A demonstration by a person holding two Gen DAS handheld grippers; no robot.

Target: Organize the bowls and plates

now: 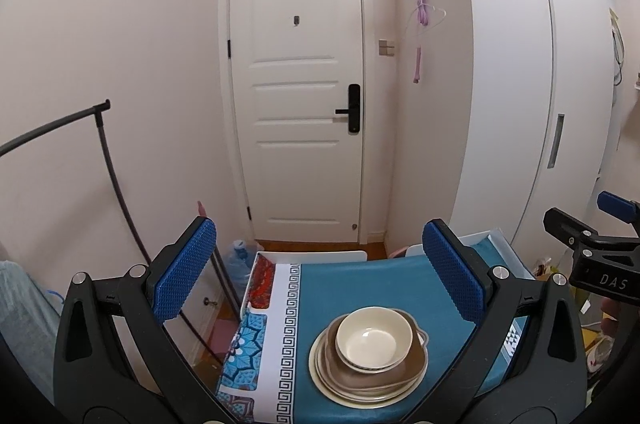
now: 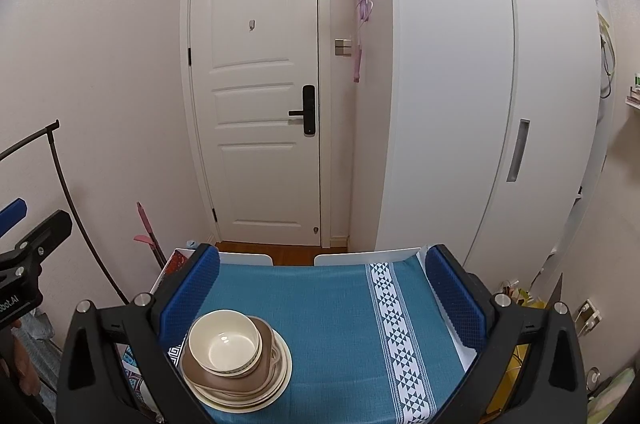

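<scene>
A stack of dishes stands on the blue-clothed table (image 1: 352, 288) (image 2: 336, 312). On top is a cream bowl (image 1: 374, 338) (image 2: 225, 341), nested in a brown squarish dish (image 1: 404, 370) (image 2: 262, 372), which rests on cream plates (image 1: 340, 392) (image 2: 276, 390). My left gripper (image 1: 320, 272) is open, held above and behind the stack, with nothing between its blue pads. My right gripper (image 2: 322, 292) is open too, and the stack sits low beside its left finger (image 2: 190, 298). Neither gripper touches the dishes.
A white door (image 1: 298, 84) and a tall white wardrobe (image 2: 460, 84) stand behind the table. A black curved rack (image 1: 108, 160) is at the left. Two white chair backs (image 2: 368, 256) line the table's far edge. Clutter lies on the floor at the right (image 2: 528, 296).
</scene>
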